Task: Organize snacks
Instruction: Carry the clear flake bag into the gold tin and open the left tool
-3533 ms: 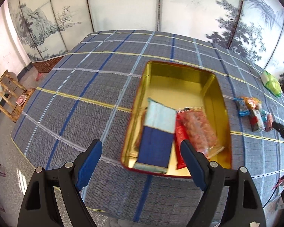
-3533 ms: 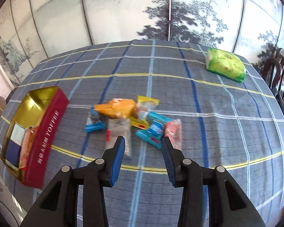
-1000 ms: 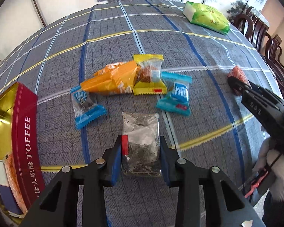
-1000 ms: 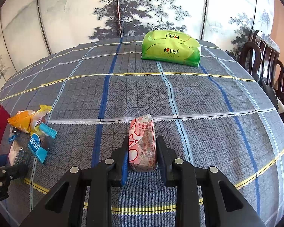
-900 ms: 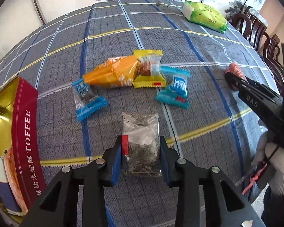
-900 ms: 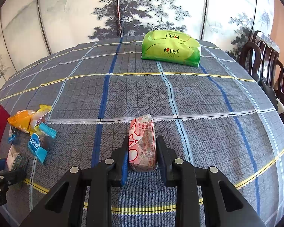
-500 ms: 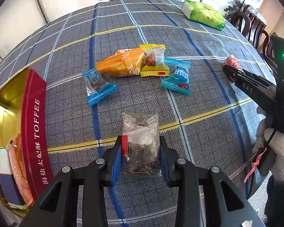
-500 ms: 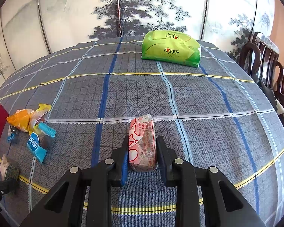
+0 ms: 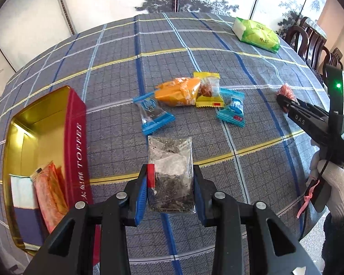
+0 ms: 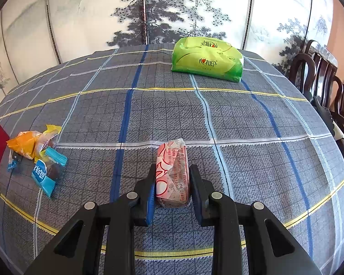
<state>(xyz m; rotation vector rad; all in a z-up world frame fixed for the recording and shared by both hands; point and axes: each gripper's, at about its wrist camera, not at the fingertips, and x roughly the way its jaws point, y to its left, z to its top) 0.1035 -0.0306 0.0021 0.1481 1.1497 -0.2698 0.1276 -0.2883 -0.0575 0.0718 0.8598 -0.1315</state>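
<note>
Red toffee tin (image 9: 76, 146) at your 9 o'clock on worktop (image 9: 117, 87), open, two packets lying inside. Your left tool (image 9: 170, 190) narrow, clamped on clear packet with dark contents (image 9: 170, 171), held above worktop. At 12 o'clock from it, snack pile: blue-edged clear sachet (image 9: 152, 114), orange packet (image 9: 177, 91), yellow packet (image 9: 208, 89), blue sweet (image 9: 232, 110). Your right tool (image 10: 172, 183) at 3 o'clock, narrow, gripping pink-red wrapped bar (image 10: 172, 171). Green tissue pack (image 10: 207, 58) far at 1 o'clock.
</note>
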